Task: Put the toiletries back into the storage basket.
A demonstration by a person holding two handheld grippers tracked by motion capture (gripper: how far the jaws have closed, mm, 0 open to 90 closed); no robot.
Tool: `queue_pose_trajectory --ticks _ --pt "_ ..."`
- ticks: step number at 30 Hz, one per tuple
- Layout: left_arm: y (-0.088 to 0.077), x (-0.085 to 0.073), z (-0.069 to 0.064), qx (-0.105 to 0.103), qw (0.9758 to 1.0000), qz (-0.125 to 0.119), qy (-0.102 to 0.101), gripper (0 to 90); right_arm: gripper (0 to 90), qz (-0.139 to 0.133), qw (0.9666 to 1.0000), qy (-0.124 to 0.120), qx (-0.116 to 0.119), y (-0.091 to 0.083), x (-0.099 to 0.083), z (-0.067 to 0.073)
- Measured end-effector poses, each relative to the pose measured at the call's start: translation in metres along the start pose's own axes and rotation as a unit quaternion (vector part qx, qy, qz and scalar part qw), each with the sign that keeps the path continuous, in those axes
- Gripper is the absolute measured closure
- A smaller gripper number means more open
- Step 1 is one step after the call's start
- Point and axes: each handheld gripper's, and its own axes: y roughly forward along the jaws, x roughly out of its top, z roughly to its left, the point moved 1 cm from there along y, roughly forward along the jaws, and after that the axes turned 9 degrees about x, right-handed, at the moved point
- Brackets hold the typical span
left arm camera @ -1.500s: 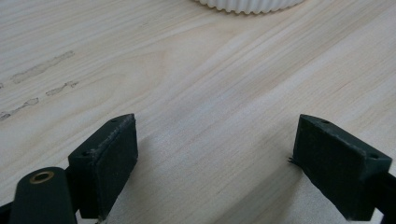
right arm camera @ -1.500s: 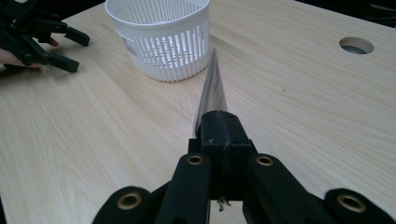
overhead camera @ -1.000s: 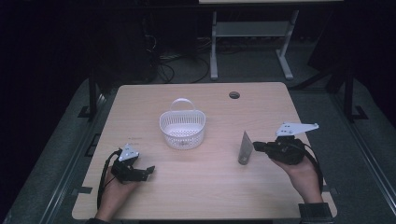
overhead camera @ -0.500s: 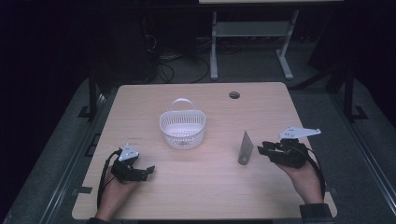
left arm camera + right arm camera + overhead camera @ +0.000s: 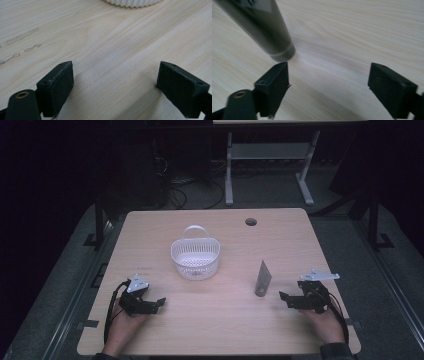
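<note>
A dark grey squeeze tube stands upright on its cap on the wooden table, right of centre. My right gripper sits low just right of it and nearer to me. It is open, its jaws have just been opening, and nothing is between them. In the right gripper view the tube rises just beyond the left jaw of that gripper. My left gripper rests open at the near left, with bare wood between its jaws. A white slotted basket with a handle stands mid-table.
The basket's ribbed rim is just ahead of the left gripper. A round cable hole lies near the table's far edge. Beyond the table, a grey desk frame and cables stand on the dark floor.
The right gripper has sunk toward the table and drawn back from the tube, its jaws spreading apart. The tube stays standing. The left gripper has not moved.
</note>
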Motion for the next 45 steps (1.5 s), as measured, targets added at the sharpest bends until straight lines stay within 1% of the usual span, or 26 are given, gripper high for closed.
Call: queue_pose_trajectory --ticks 1,5,6,7,9,10,11,15,17,19,21,22,23,26,29,33,35,40,42,43,44,45 --pt "0.0 0.0 0.0 0.0 1.0 0.0 0.0 13.0 13.6 -0.001 1.0 0.002 -0.005 0.001 -0.002 -0.001" --pt "0.0 0.0 0.0 0.0 1.0 0.0 0.0 13.0 12.4 -0.004 0.9995 0.011 -0.031 0.001 -0.011 -0.005" --pt "0.0 0.0 0.0 0.0 1.0 0.0 0.0 13.0 12.4 -0.004 0.9995 0.011 -0.031 0.001 -0.011 -0.005" --pt "0.0 0.0 0.0 0.0 1.0 0.0 0.0 13.0 9.7 -0.007 0.9991 0.016 -0.04 0.002 -0.017 -0.007" --pt "0.0 0.0 0.0 0.0 1.0 0.0 0.0 13.0 9.4 -0.006 0.9988 0.015 -0.047 0.002 -0.021 -0.009" --pt "0.0 0.0 0.0 0.0 1.0 0.0 0.0 13.0 9.4 -0.006 0.9988 0.015 -0.047 0.002 -0.021 -0.009" --pt "0.0 0.0 0.0 0.0 1.0 0.0 0.0 13.0 8.8 -0.002 0.9985 0.017 -0.053 0.002 -0.025 -0.011" --pt "0.0 0.0 0.0 0.0 1.0 0.0 0.0 13.0 8.4 0.003 0.9979 0.019 -0.061 0.004 -0.031 -0.015" --pt "0.0 0.0 0.0 0.001 1.0 0.0 0.0 13.1 7.4 0.009 0.9977 0.021 -0.064 0.006 -0.035 -0.017" --pt "-0.001 0.0 -0.001 0.0 1.0 0.002 0.001 13.1 6.9 0.002 0.9978 0.021 -0.063 0.006 -0.036 -0.018" --pt "-0.002 0.002 -0.002 -0.012 0.9999 0.008 -0.001 13.7 6.1 -0.002 0.9978 0.02 -0.063 0.007 -0.036 -0.019" --pt "-0.002 0.002 -0.002 -0.012 0.9999 0.008 -0.001 13.7 6.1 -0.002 0.9978 0.02 -0.063 0.007 -0.036 -0.019" --pt "-0.004 0.004 -0.004 -0.028 0.9996 0.009 -0.004 13.7 6.1 -0.002 0.9978 0.021 -0.063 0.007 -0.036 -0.019" --pt "-0.005 0.006 -0.01 -0.044 0.9989 0.016 0.009 13.7 6.1 -0.002 0.9978 0.021 -0.063 0.007 -0.036 -0.019" --pt "-0.006 0.011 -0.014 -0.059 0.998 0.016 0.014 13.6 6.0 -0.002 0.9978 0.021 -0.063 0.007 -0.036 -0.019" --pt "-0.008 0.019 -0.018 -0.073 0.997 0.01 0.021 13.7 6.0 -0.002 0.9978 0.021 -0.063 0.007 -0.036 -0.019" --pt "-0.01 0.023 -0.021 -0.079 0.9964 0.008 0.027 13.7 6.0 -0.002 0.9978 0.021 -0.063 0.007 -0.036 -0.019" --pt "-0.01 0.032 -0.029 -0.107 0.9931 0.011 0.046 13.9 5.9 -0.002 0.9978 0.021 -0.063 0.007 -0.036 -0.019" --pt "-0.01 0.034 -0.031 -0.109 0.9929 0.01 0.048 13.9 6.0 -0.002 0.9978 0.021 -0.063 0.007 -0.036 -0.019" --pt "-0.01 0.038 -0.034 -0.114 0.992 0.01 0.054 13.9 6.0 -0.002 0.9978 0.021 -0.063 0.007 -0.036 -0.019" --pt "-0.01 0.038 -0.034 -0.114 0.992 0.01 0.054 13.9 6.0 -0.002 0.9978 0.021 -0.063 0.007 -0.036 -0.019" --pt "-0.01 0.043 -0.038 -0.121 0.9906 0.013 0.062 13.9 6.0 -0.002 0.9978 0.021 -0.063 0.007 -0.036 -0.019"
